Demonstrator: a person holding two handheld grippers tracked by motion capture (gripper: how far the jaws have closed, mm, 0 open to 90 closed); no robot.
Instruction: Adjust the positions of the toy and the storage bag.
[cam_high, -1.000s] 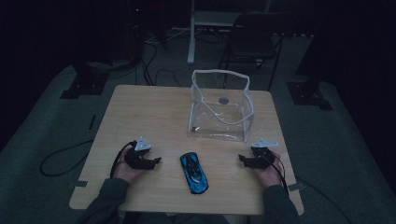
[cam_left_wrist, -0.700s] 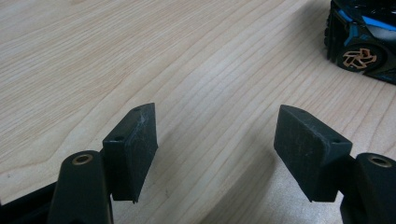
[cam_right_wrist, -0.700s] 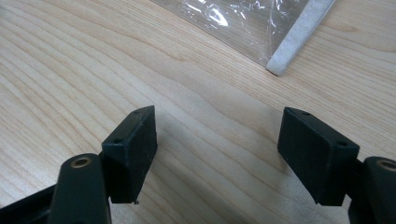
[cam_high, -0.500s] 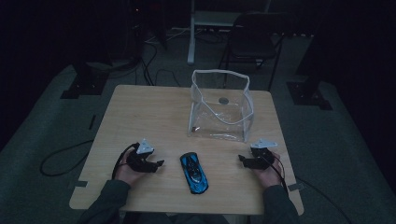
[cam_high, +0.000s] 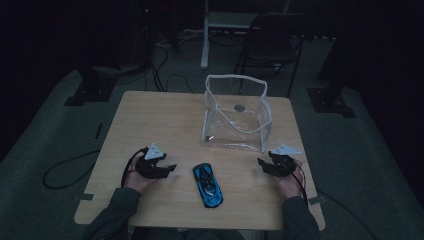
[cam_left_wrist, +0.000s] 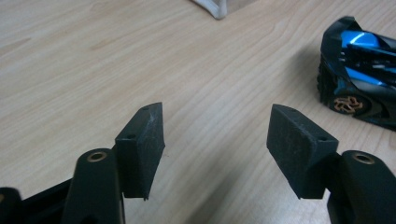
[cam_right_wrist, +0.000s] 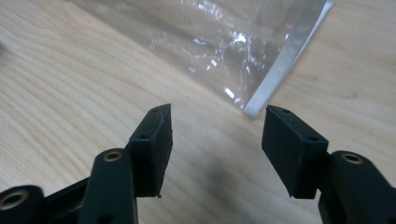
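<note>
Your left gripper (cam_high: 171, 168) and right gripper (cam_high: 261, 163) both have fingers apart with nothing between, just been closing a bit. The blue toy car (cam_high: 208, 185) sits on the surface between them, near the clear bag (cam_high: 235, 120).

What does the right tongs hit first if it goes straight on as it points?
Probably the clear bag: in the right gripper view its lower corner sits just ahead of the open right tongs, slightly right of centre, with bare table between. Depth is unclear. Its jaws have just been closing, with nothing between them.
</note>
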